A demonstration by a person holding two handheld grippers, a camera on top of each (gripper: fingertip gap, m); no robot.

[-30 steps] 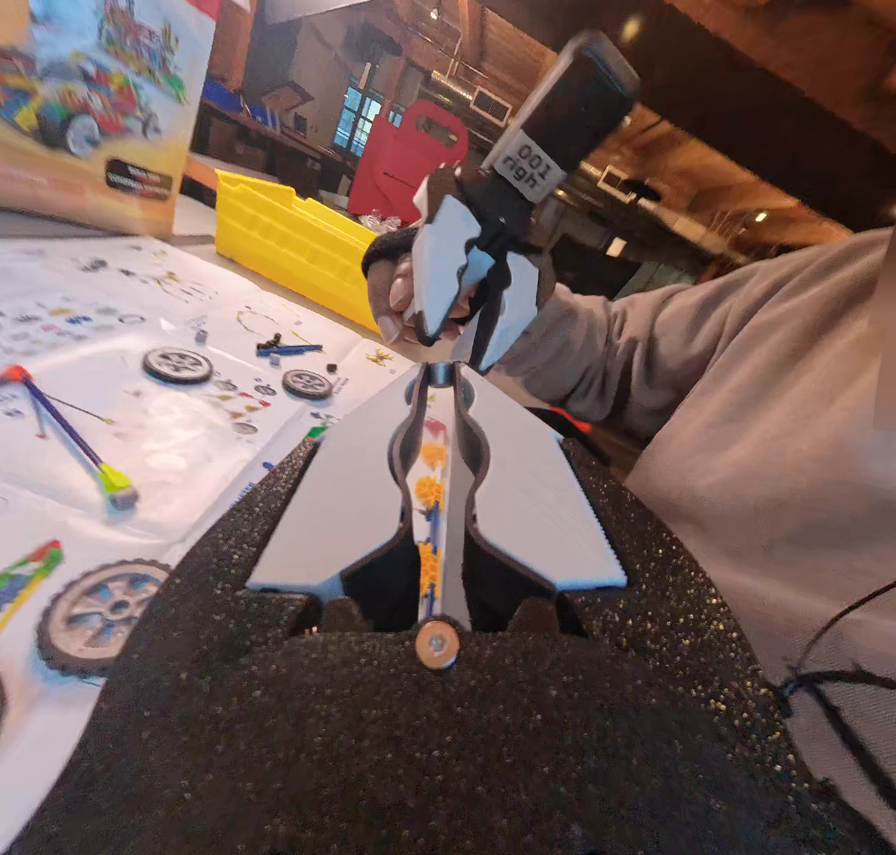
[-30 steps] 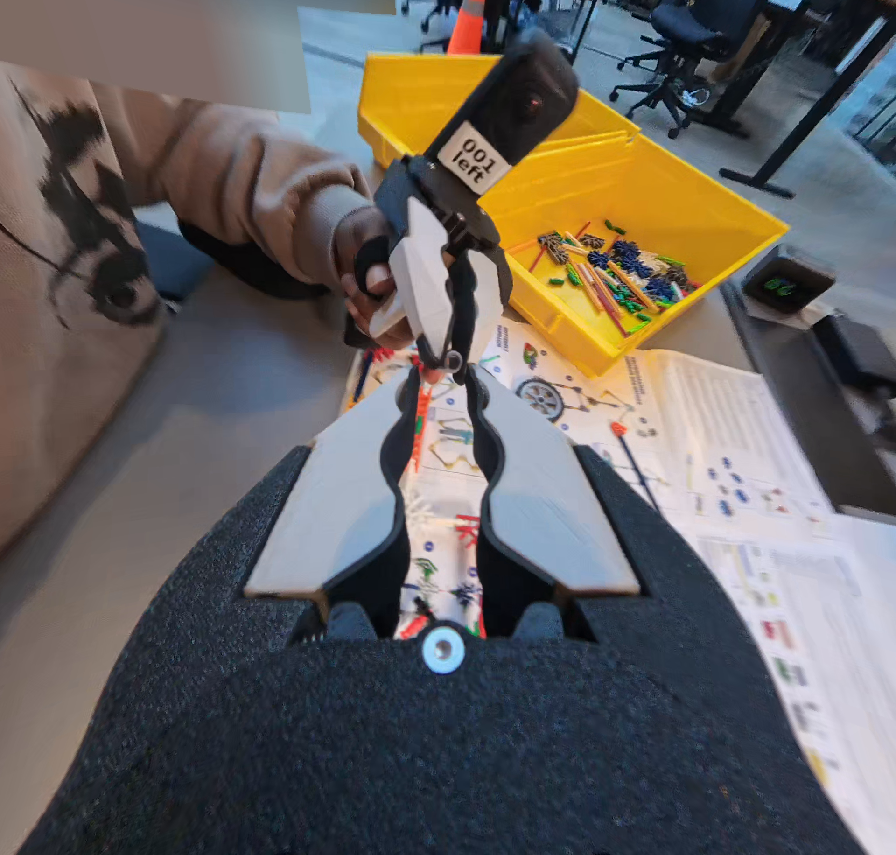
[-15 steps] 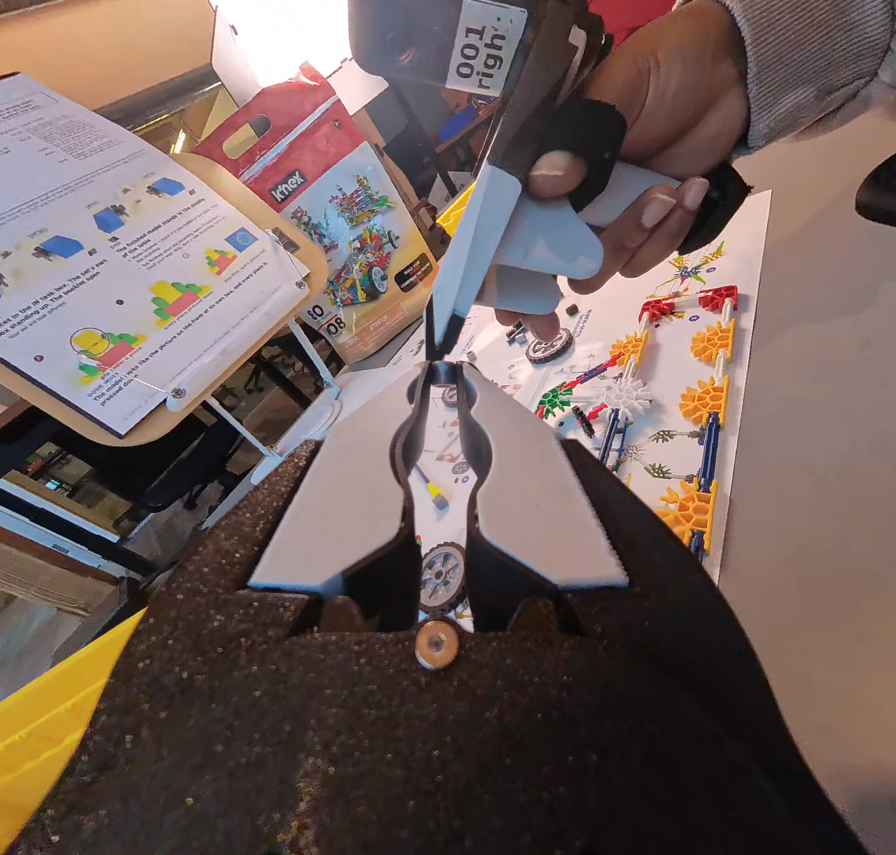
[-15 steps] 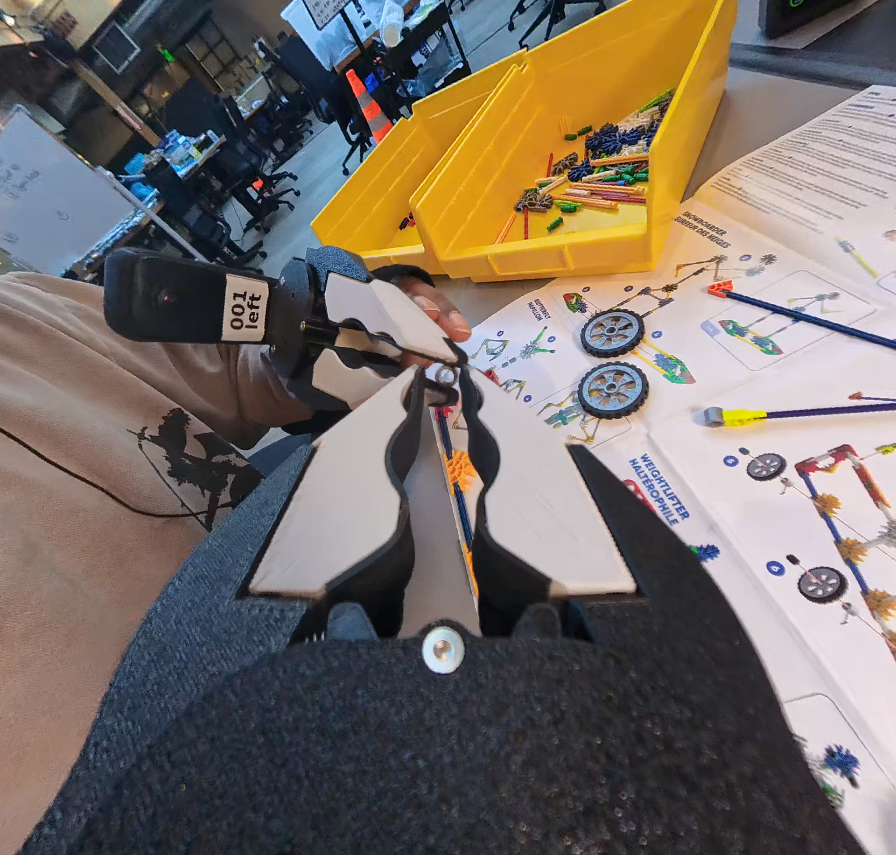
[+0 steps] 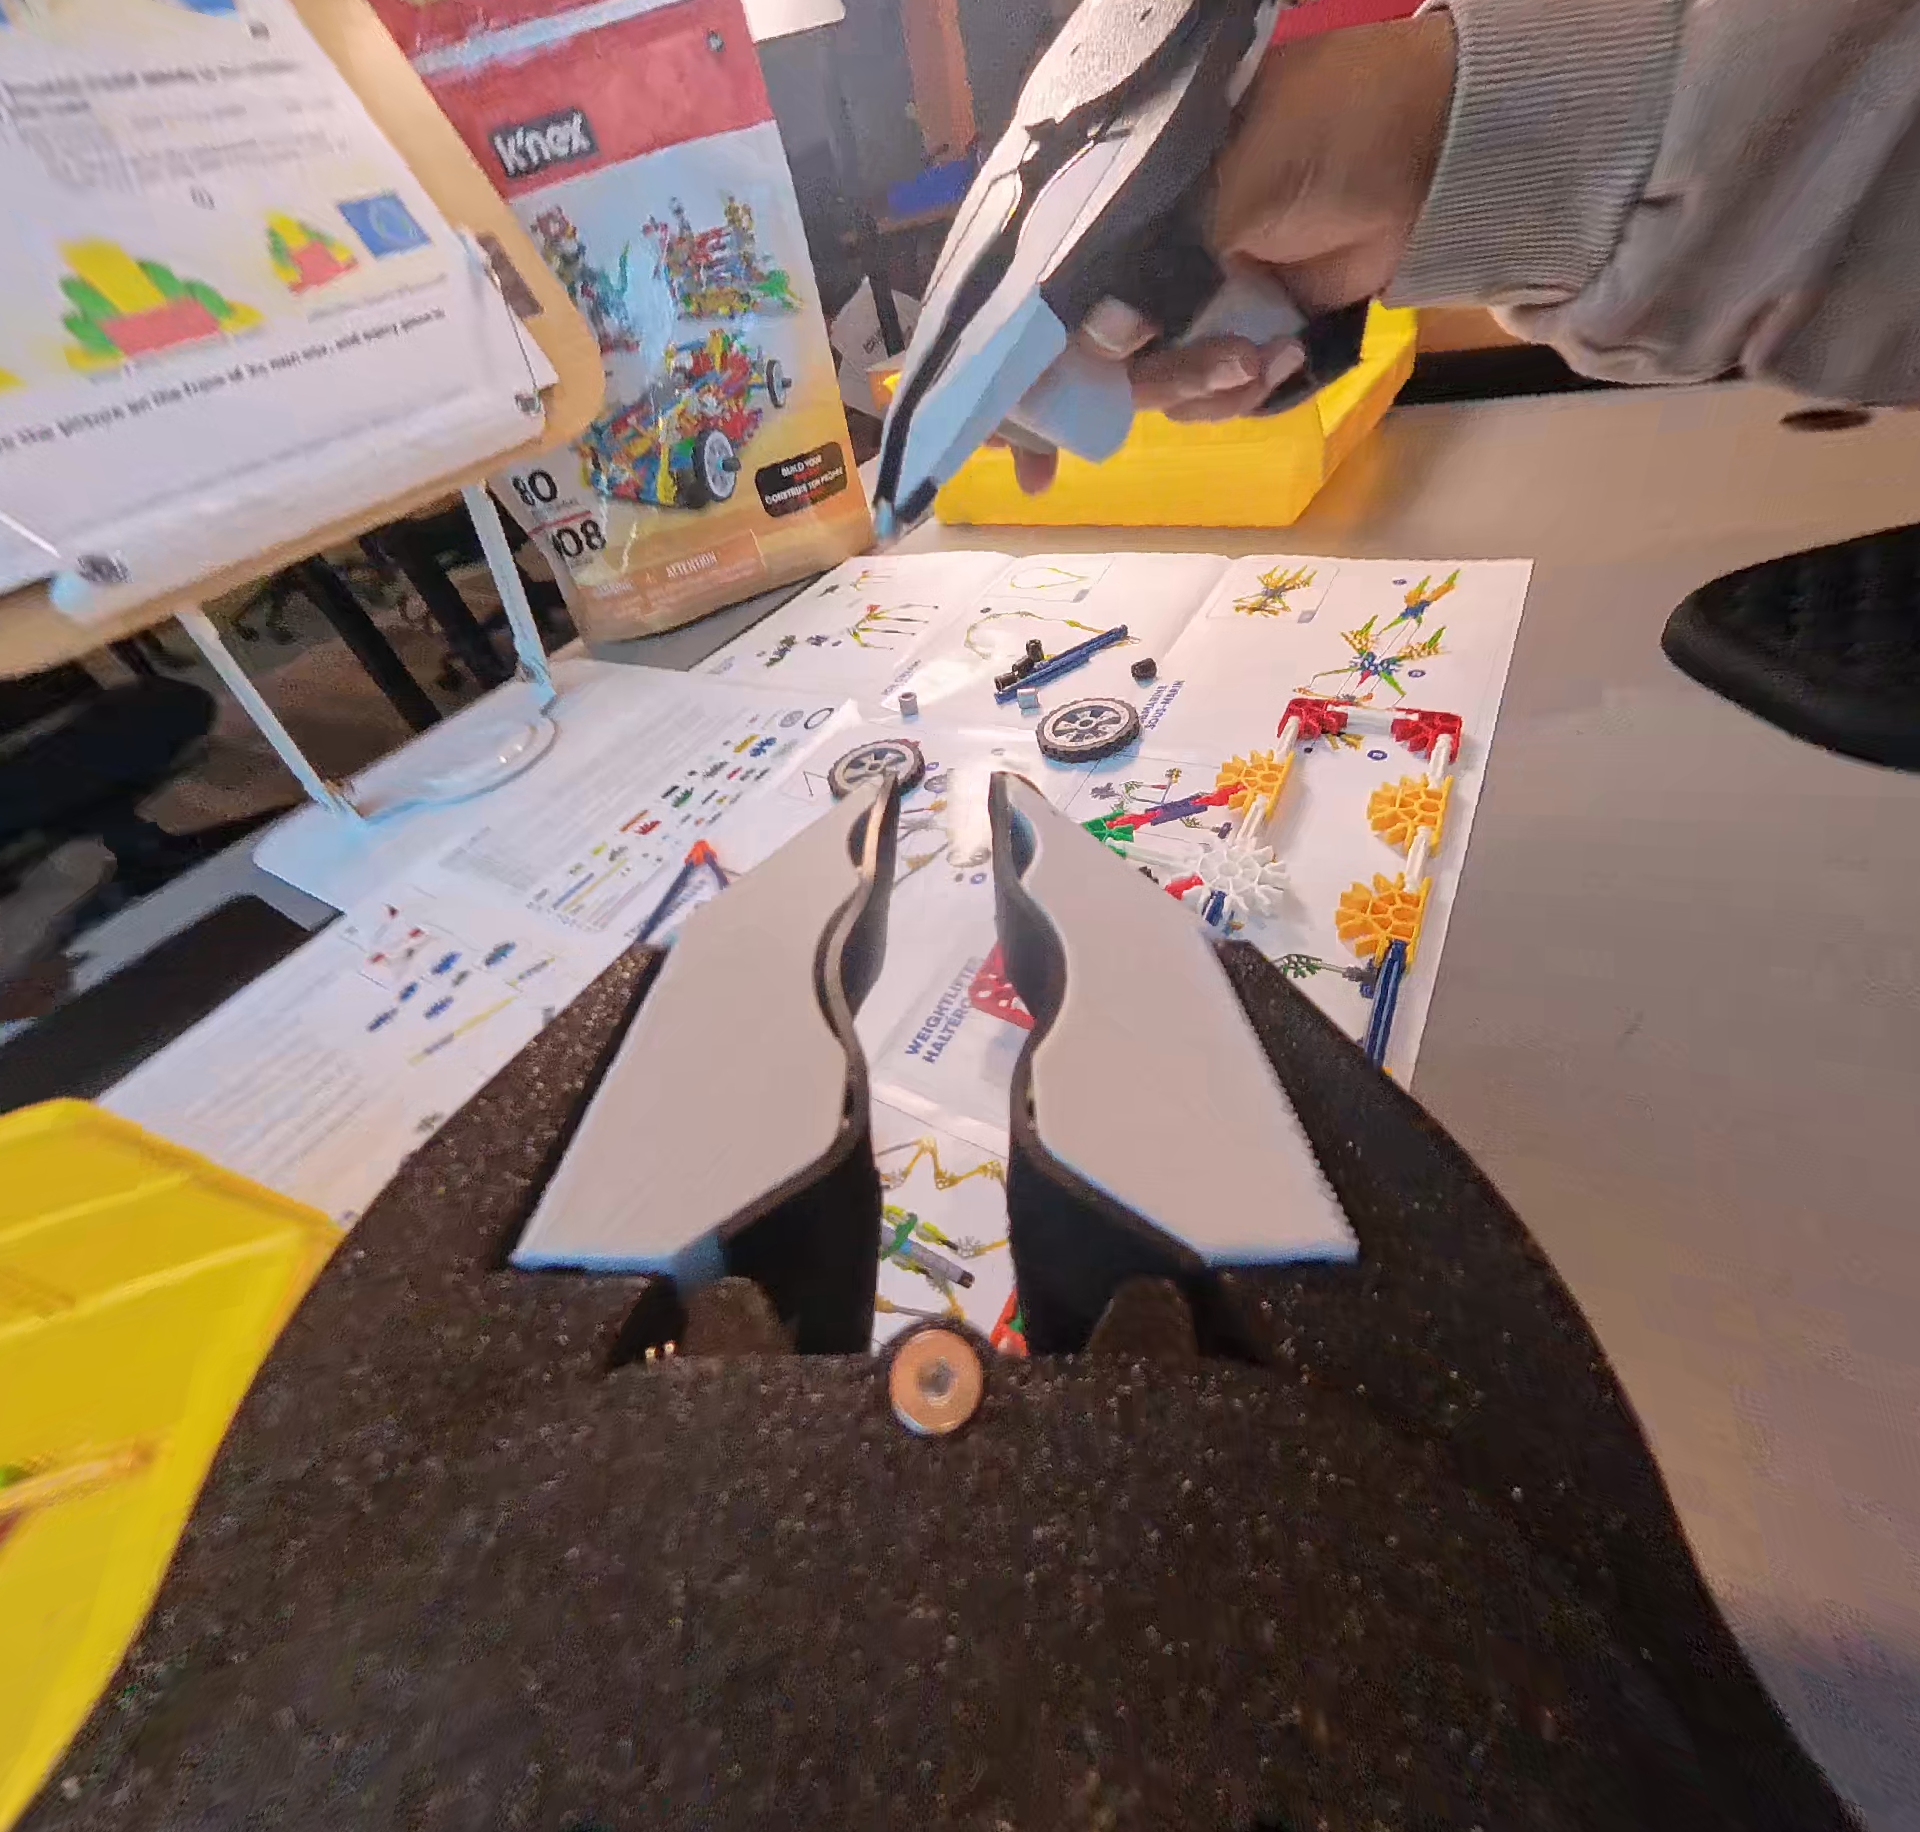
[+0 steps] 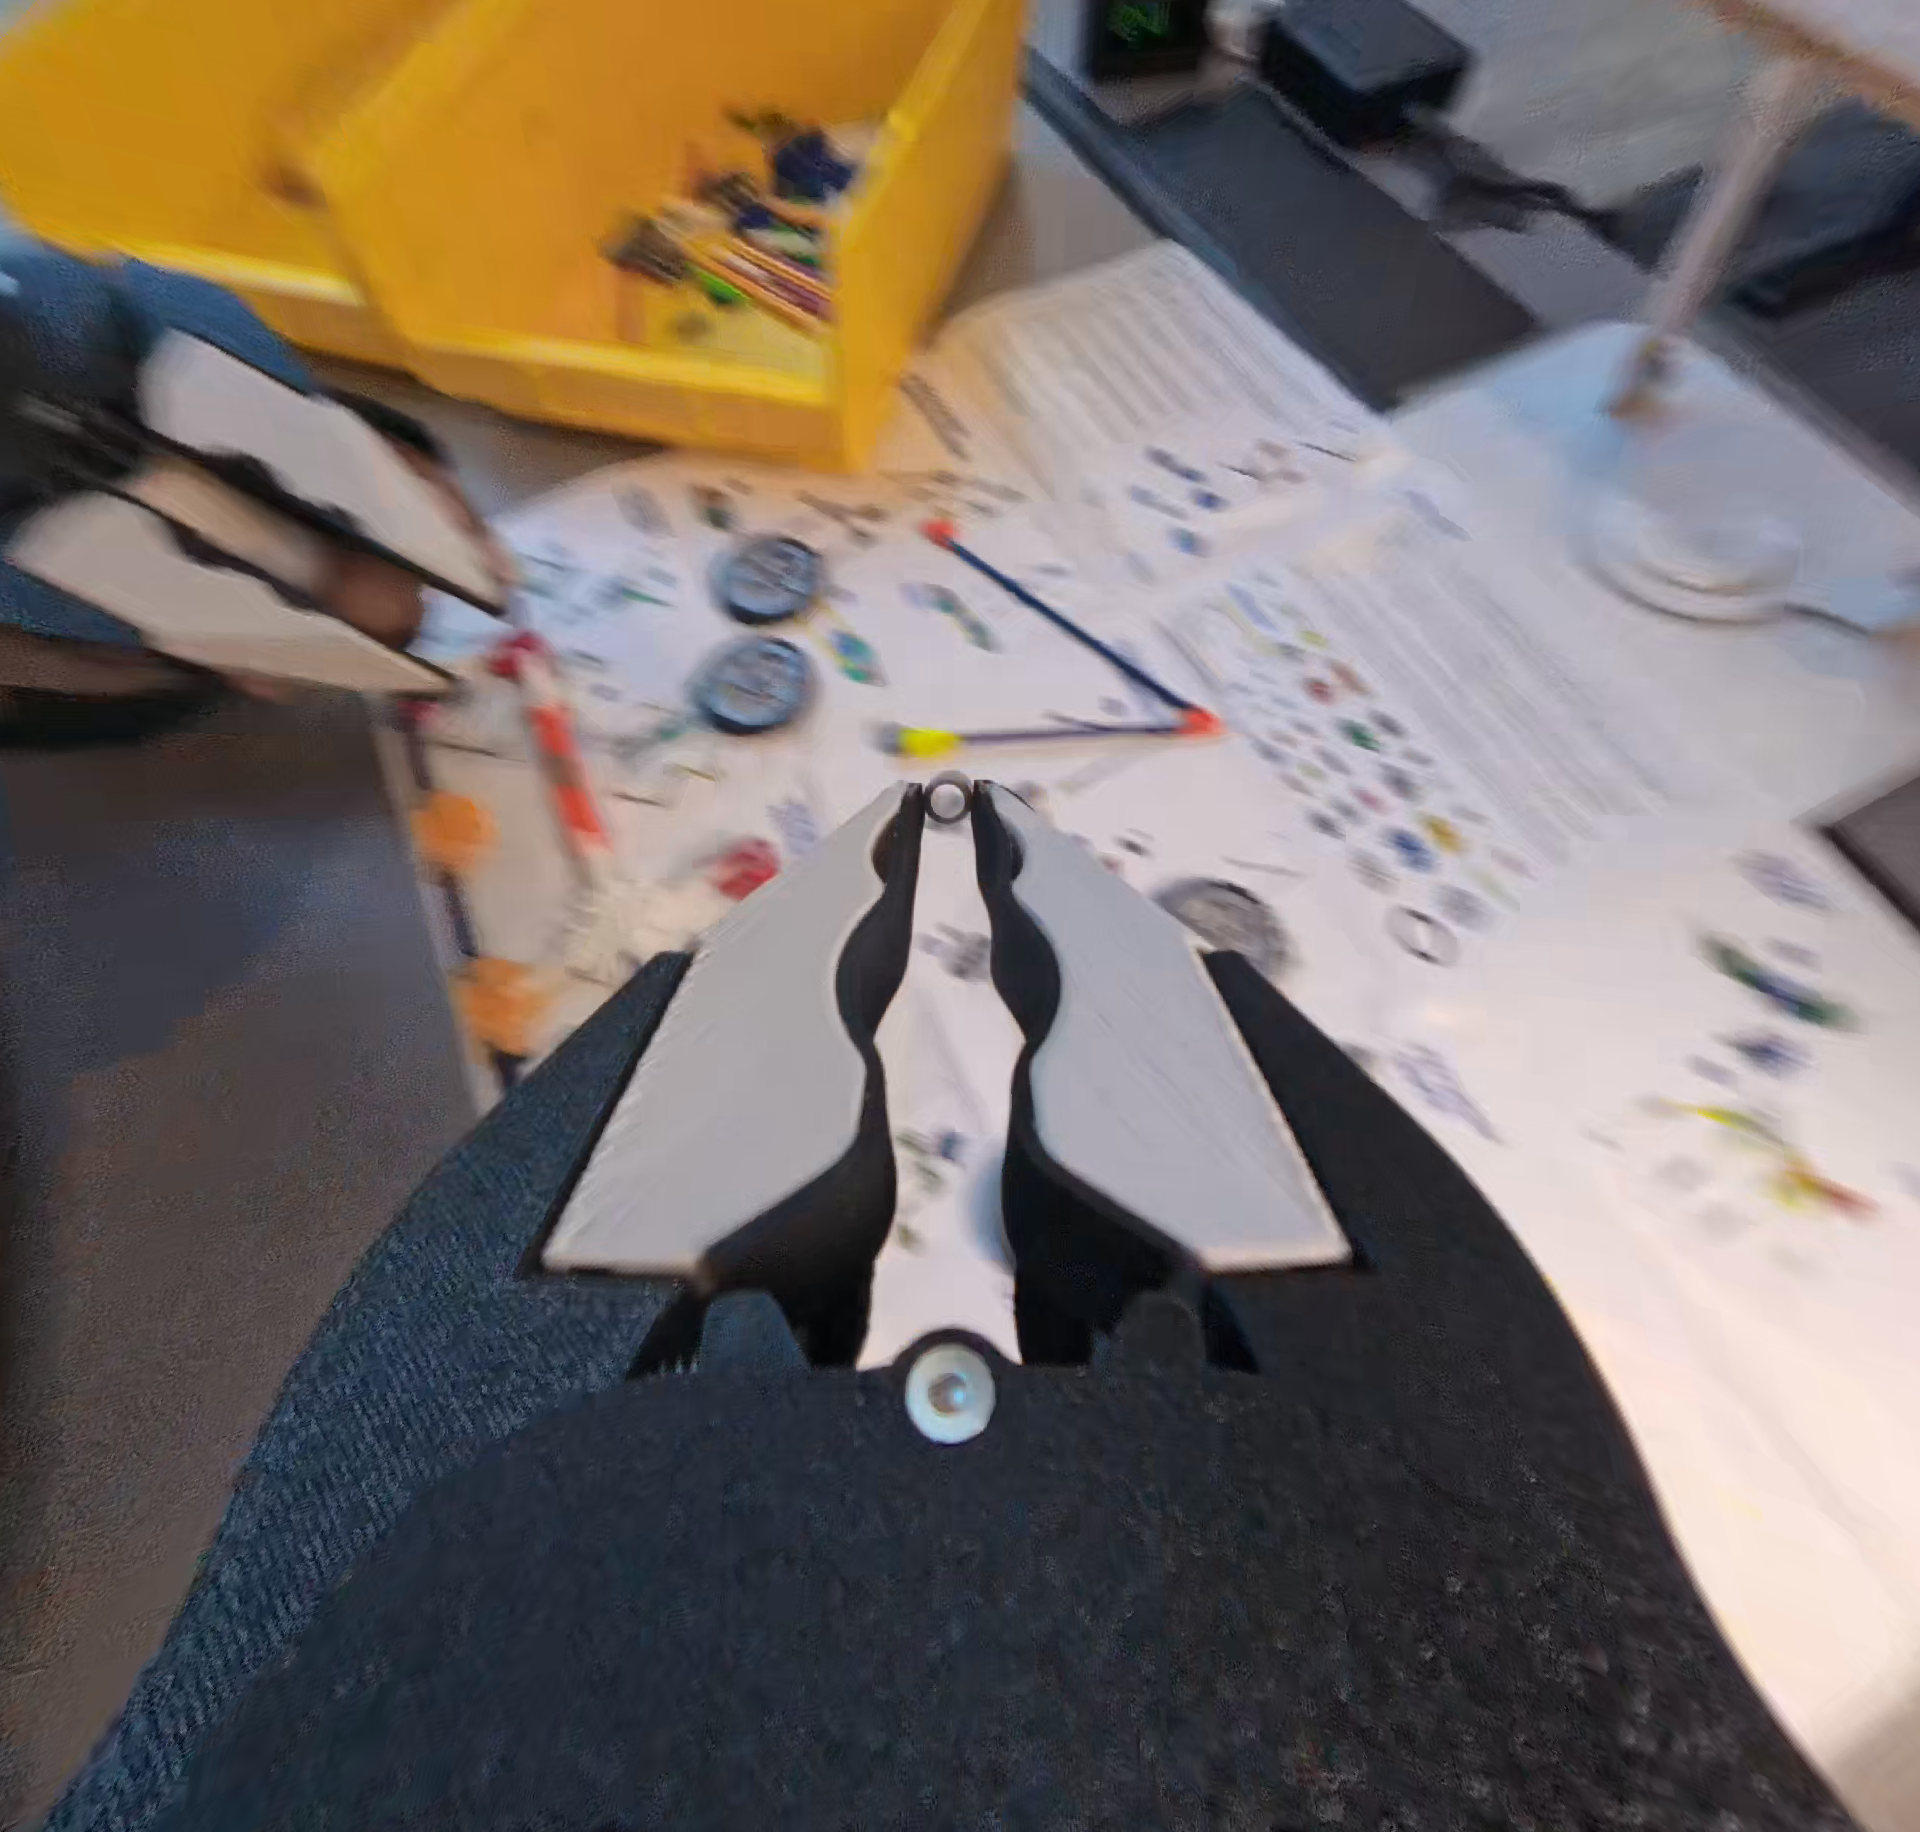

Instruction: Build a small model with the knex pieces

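Left gripper (image 5: pixel 940 795): I had it parted, nothing in it, above the instruction sheet (image 5: pixel 1164 629), a small wheel (image 5: pixel 876 767) just past its tips.
Right gripper (image 6: pixel 945 802): nearly closed, pinching a tiny ring (image 6: pixel 945 801) at the tips, off the bench.
Yellow bin (image 6: pixel 883 255): well ahead and left of it, holding loose rods and connectors, too blurry to sort.
Blue rod pair (image 6: pixel 1070 670): just ahead of it.

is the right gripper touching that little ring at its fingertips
Touching. In the right wrist view the small ring sits pinched between the tips of the right gripper, both fingers pressing its sides with no gap visible.
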